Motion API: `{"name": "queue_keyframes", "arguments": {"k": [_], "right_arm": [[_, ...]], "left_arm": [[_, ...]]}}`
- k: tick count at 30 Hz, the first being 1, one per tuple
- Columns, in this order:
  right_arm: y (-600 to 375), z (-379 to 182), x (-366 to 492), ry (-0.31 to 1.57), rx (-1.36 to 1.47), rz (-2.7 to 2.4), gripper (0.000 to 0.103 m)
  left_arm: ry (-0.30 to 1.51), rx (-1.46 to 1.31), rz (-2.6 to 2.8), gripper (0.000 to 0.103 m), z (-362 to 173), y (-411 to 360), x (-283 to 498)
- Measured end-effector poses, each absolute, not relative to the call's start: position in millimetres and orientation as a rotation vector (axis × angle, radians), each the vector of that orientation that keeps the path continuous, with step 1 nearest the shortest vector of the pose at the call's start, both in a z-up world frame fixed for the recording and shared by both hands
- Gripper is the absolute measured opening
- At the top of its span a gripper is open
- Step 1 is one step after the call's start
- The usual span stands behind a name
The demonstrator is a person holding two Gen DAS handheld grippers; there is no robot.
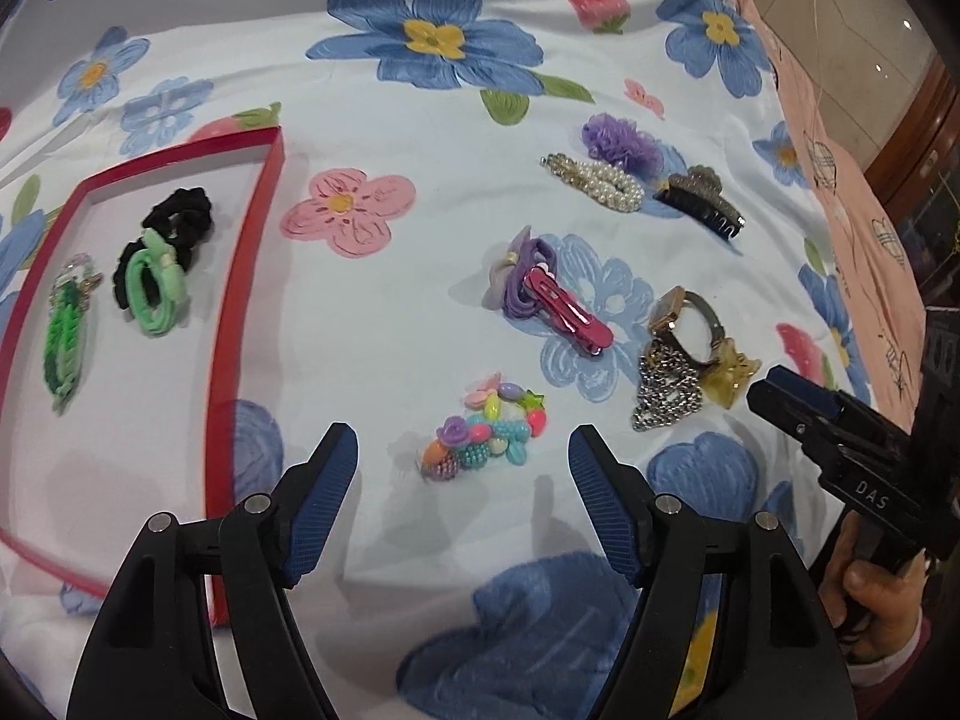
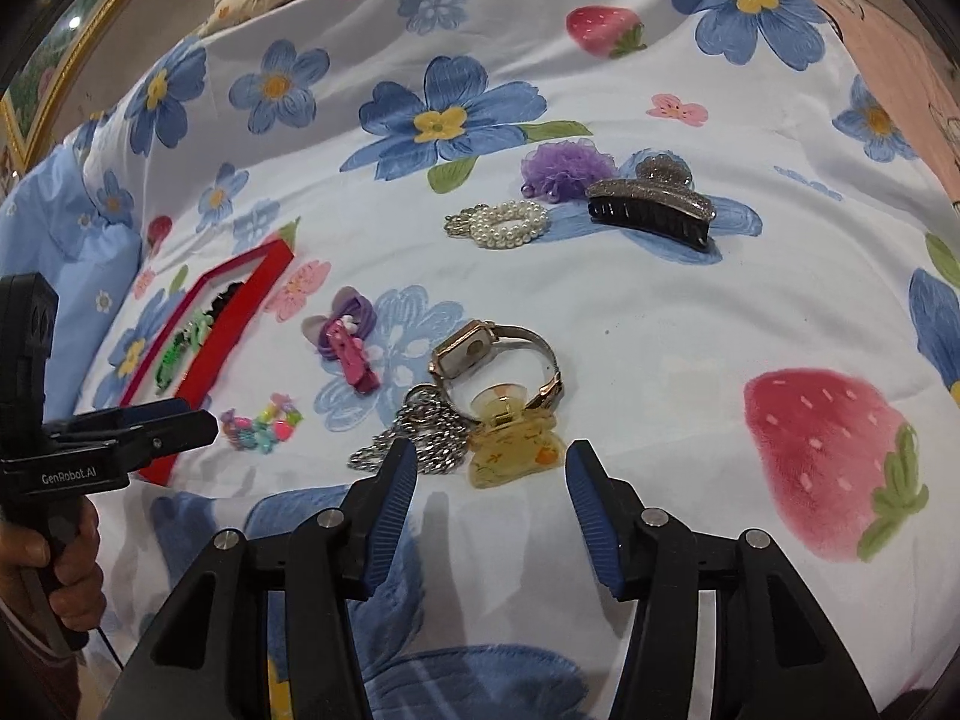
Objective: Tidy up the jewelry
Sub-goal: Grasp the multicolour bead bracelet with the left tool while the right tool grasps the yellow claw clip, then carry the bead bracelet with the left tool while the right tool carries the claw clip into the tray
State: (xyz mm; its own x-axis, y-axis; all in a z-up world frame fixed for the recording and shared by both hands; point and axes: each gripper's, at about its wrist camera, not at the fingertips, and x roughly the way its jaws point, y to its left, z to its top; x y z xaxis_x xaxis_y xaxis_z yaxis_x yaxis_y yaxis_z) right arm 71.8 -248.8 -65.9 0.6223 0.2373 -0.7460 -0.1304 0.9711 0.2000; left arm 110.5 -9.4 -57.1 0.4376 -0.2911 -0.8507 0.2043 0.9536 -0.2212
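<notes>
Both grippers are spread wide, holding nothing. The left gripper (image 1: pixel 462 468) hovers over the colorful bead bracelet (image 1: pixel 489 427) at lower center; the red tray (image 1: pixel 240 312) sits far left. The right gripper (image 2: pixel 491 474) points at the yellow claw clip (image 2: pixel 513 450), which touches the watch (image 2: pixel 495 357) and chain (image 2: pixel 414 438), so a grab could snag those too. Readable text: "DAS" and "GenRobot.AI" on the gripper bodies.

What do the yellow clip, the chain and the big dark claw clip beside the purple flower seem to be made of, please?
Yellow clip: probably translucent plastic or acrylic, glossy; the light shows through its amber body.
Chain: likely metal, silvery; the links glint.
Claw clip: seemingly hard plastic, black teeth, with a glittery grey top that sparkles.
</notes>
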Motion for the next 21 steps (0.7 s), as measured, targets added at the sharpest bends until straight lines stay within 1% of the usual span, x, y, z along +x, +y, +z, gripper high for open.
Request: {"name": "queue_keyframes", "arguments": {"k": [10, 11, 12, 13, 14, 15, 16, 17, 21], "right_arm": [[-248.8, -77.6, 89.0, 0.899, 0.106, 0.214, 0.054], [-248.4, -77.4, 90.5, 0.897, 0.099, 0.215, 0.054], [-247.6, -77.1, 91.9, 0.896, 0.093, 0.216, 0.054], [-247.4, -77.4, 92.7, 0.896, 0.089, 0.215, 0.053], [-247.2, -77.8, 93.4, 0.897, 0.084, 0.216, 0.052], [-246.7, -78.5, 94.0, 0.899, 0.076, 0.214, 0.042], [-246.2, -79.7, 94.3, 0.904, 0.068, 0.211, 0.038], [-246.3, -80.6, 93.8, 0.905, 0.071, 0.216, 0.038], [-248.3, -79.8, 90.9, 0.904, 0.101, 0.232, 0.037]], "left_arm": [[1.108, -0.057, -0.336, 0.072, -76.5, -25.3, 126.4], [1.111, -0.054, -0.340, 0.067, -78.1, -26.8, 127.2], [1.115, -0.052, -0.349, 0.056, -80.0, -28.6, 127.7], [1.120, -0.047, -0.362, 0.050, -82.2, -31.0, 127.8], [1.121, -0.038, -0.367, 0.041, -83.8, -33.0, 127.1], [1.117, -0.030, -0.372, 0.030, -84.6, -34.5, 126.1], [1.115, -0.026, -0.381, 0.022, -84.8, -35.4, 125.1], [1.115, -0.032, -0.392, 0.016, -84.6, -35.2, 124.6], [1.099, -0.061, -0.409, 0.016, -78.7, -30.9, 120.4]]}}
